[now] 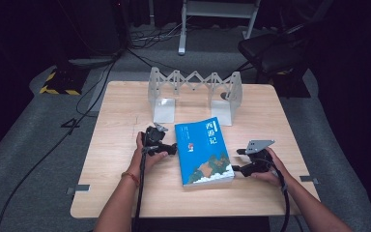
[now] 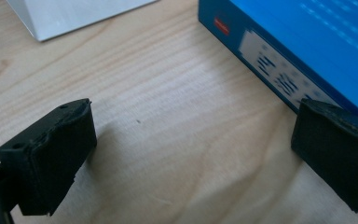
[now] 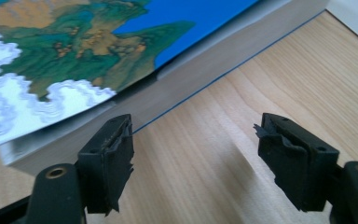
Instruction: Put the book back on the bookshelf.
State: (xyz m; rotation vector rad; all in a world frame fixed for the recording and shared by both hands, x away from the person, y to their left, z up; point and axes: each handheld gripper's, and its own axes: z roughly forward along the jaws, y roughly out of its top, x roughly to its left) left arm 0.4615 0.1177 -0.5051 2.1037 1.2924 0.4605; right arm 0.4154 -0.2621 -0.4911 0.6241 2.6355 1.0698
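One blue book [image 1: 204,151] lies flat near the middle of the wooden desk [image 1: 116,121], cover up. Beyond it, at the far side, stands one white folding book rack [image 1: 195,92] with two end plates. Two tongs are in play. The left tongs [image 1: 170,148] sit just left of the book, jaws spread wide, gripping nothing, one jaw close against the book's edge. The right tongs [image 1: 238,160] sit just right of the book's near corner, jaws likewise apart and empty.
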